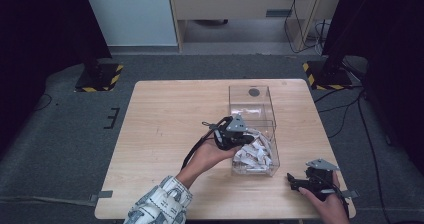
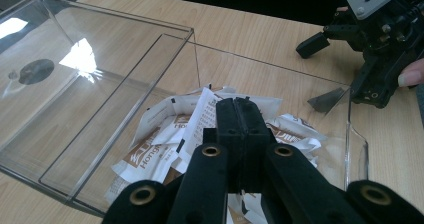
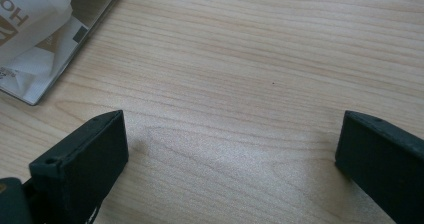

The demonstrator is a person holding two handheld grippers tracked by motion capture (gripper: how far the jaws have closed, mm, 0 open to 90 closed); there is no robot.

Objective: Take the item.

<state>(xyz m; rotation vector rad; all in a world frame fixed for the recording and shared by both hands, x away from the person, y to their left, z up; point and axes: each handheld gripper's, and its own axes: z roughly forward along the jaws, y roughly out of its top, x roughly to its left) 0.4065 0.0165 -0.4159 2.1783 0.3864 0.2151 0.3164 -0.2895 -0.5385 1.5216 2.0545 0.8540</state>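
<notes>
From the high view, a clear plastic box (image 1: 252, 129) stands on the wooden table (image 1: 165, 129), right of centre, with a heap of white and brown sachets (image 1: 255, 154) in its near end. The left gripper (image 1: 239, 140) reaches over the box's near left wall and into that heap, while the right gripper (image 1: 295, 183) rests on the table near the front right corner, well apart from the box. In the left gripper view, the left gripper (image 2: 239, 115) has its jaws pressed together just above the sachets (image 2: 170, 149), and a strip of white paper runs beside the left one (whether a sachet is pinched between them cannot be made out); the box's clear wall (image 2: 100, 94) runs away to the left, and the right gripper (image 2: 370, 39) sits on the table beyond. In the right gripper view, the right gripper (image 3: 232, 144) has its jaws wide apart over bare wood, with the corner of the box (image 3: 60, 64) and its sachets (image 3: 30, 29) at upper left.
</notes>
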